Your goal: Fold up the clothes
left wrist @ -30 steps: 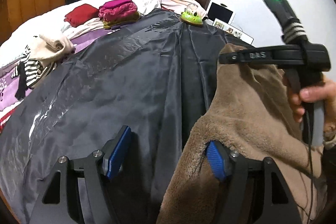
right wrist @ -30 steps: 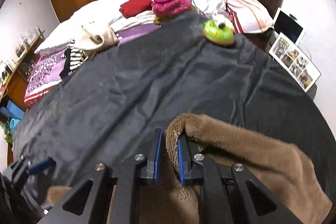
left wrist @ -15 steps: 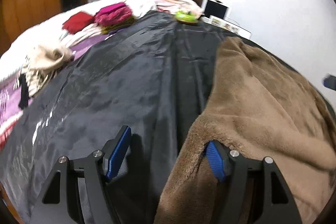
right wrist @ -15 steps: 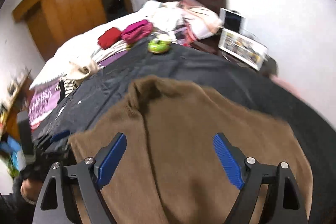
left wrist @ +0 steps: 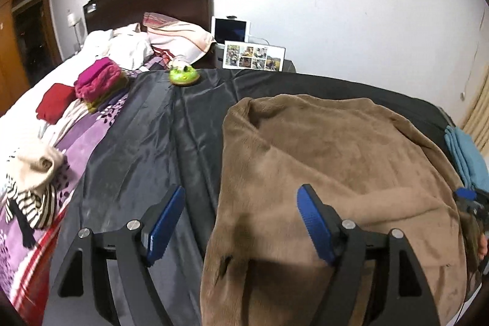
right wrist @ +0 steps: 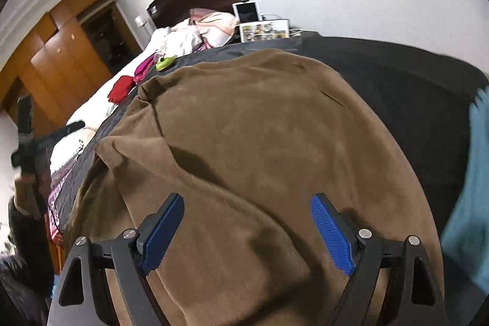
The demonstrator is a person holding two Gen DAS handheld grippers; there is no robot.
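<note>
A brown fleece garment (left wrist: 336,167) lies spread on the black sheet (left wrist: 152,136) that covers the bed; it also fills the right wrist view (right wrist: 259,142). My left gripper (left wrist: 241,222) is open and empty above the garment's near left edge. My right gripper (right wrist: 247,231) is open and empty above the garment's near part. The right gripper's tip (left wrist: 467,197) shows at the garment's right edge in the left wrist view. The left gripper (right wrist: 27,136) shows at the far left in the right wrist view.
Folded pink (left wrist: 97,78) and red (left wrist: 55,103) clothes lie on the bed at the left, with a cream and striped pile (left wrist: 33,173) nearer. A green toy (left wrist: 183,77) sits on the sheet's far edge. Blue folded cloth (left wrist: 467,155) lies at the right. Headboard, tablet and photo frame stand behind.
My right gripper opened and let go of the brown garment, which dropped flat onto the sheet. Both grippers pulled back and tilted up.
</note>
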